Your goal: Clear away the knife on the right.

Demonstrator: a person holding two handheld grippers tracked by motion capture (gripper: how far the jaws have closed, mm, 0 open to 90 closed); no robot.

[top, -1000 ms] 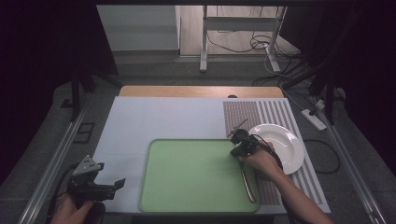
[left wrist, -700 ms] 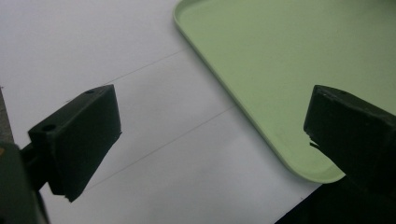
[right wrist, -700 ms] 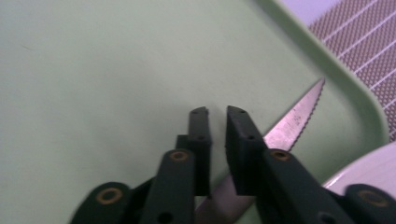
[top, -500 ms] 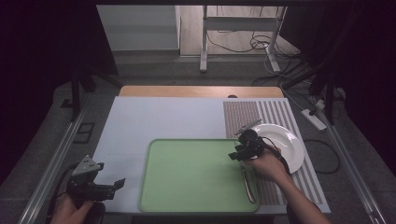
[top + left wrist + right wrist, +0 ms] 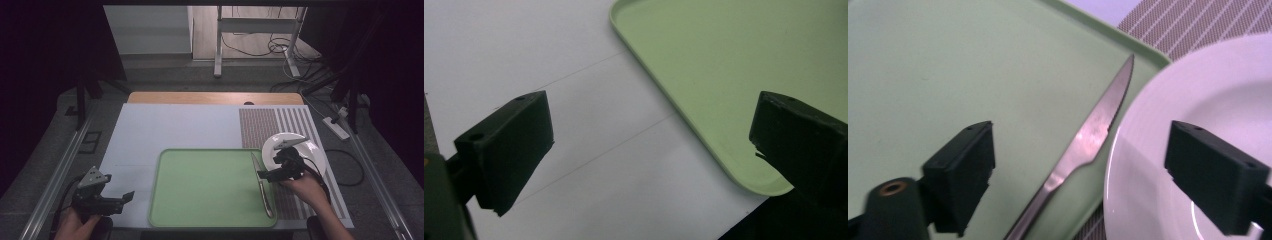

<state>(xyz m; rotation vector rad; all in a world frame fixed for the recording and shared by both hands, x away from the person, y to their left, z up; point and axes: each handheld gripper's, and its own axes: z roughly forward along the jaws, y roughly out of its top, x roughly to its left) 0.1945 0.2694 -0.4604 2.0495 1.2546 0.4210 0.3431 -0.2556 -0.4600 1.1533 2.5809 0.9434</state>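
Knife (image 5: pixel 262 184) lies flat along tray's (image 5: pixel 200 190) right edge, long axis near-far, blade tip far, just left of right gripper (image 5: pixel 268 175). That gripper's jaws have just been opening, nothing between them, hovering over knife and plate (image 5: pixel 315 155) rim. Left gripper (image 5: pixel 125 197) apart, empty, well off at tray's near-left corner. Steel knife slim, serrated; tray smooth green plastic; plate glossy white, round.

The table knife (image 5: pixel 1088 140) is polished metal, its blade catching glare. The white plate (image 5: pixel 1208 100) looks like smooth glazed ceramic. The green tray (image 5: pixel 948 75) is matt plastic. The striped placemat (image 5: pixel 272 125) looks woven and textured; the white table cover (image 5: pixel 549 90) is smooth and matt.
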